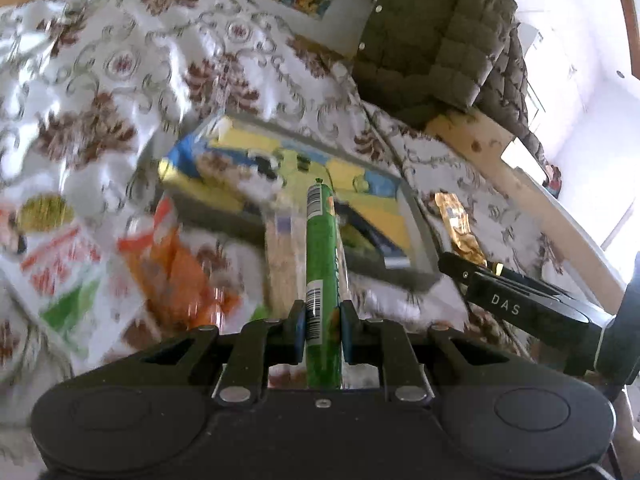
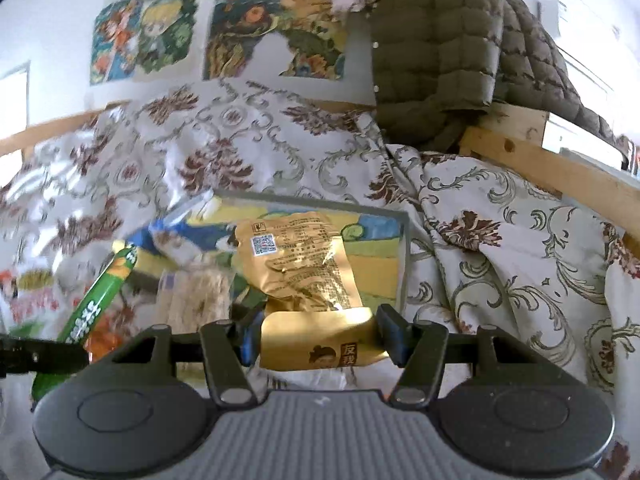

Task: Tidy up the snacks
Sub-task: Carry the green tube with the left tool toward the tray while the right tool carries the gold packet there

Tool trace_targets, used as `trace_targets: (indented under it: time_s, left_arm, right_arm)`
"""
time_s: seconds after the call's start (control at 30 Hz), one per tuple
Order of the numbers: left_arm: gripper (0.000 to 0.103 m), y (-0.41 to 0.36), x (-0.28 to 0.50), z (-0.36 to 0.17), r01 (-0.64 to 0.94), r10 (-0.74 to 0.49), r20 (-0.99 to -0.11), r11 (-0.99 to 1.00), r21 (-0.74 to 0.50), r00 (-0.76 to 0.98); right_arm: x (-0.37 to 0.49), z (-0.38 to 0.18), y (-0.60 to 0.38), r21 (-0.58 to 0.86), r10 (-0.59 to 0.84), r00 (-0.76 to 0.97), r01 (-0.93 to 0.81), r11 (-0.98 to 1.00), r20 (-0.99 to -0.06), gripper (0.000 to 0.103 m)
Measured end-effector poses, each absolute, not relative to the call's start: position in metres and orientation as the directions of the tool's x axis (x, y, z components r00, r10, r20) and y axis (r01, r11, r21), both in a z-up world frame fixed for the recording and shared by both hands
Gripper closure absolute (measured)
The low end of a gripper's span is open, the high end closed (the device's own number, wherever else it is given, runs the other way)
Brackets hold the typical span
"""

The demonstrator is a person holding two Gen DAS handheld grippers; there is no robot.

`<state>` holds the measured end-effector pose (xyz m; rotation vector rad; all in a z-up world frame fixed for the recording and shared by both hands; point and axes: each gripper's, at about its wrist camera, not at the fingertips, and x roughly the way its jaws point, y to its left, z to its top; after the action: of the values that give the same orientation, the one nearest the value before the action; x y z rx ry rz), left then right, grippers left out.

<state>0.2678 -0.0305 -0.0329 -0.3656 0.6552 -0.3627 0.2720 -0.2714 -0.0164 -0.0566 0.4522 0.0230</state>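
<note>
The green snack tube [image 1: 322, 264] is showing a glossy plastic skin, and the gold packet [image 2: 304, 272] is shining like crinkled foil. The floral bedcover [image 2: 500, 248] is looking like woven cloth with a soft sheen. The bed rail [image 2: 532, 156] is showing bare, matt wood, and the quilted jacket [image 2: 436, 40] is looking matt.

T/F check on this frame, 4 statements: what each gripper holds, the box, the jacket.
1. The left gripper is shut on a green stick pack. True.
2. The right gripper is open with nothing in it. False: it is shut on a gold pouch.
3. The grey box sits on a floral bedspread. True.
4. A red jacket hangs over the wooden rail. False: the quilted jacket is olive green.
</note>
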Motion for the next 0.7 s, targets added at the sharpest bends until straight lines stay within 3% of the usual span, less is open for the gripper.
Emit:
trace_targets:
  time_s: [0.4, 0.57, 0.7]
  left_arm:
    - [0.085, -0.079, 0.402, -0.008, 0.254, -0.457, -0.431, 0.856, -0.45, 0.778]
    - [0.085, -0.103, 0.443, -0.021, 0.223, -0.457, -0.465, 0.852, -0.474, 0.758]
    - [0.085, -0.115, 0.464, -0.036, 0.174, -0.437, -0.541, 0.866, -0.468, 0.719]
  right_arm:
    - [0.363, -0.017, -0.297, 0.052, 0.005, 0.886, 0.022, 0.998, -0.463, 0.04]
    - [0.383, -0.034, -0.3, 0.075, 0.022, 0.848, 0.021, 0.997, -0.53, 0.04]
    - [0.394, -0.041, -0.3, 0.069, 0.017, 0.841, 0.025, 0.997, -0.541, 0.04]
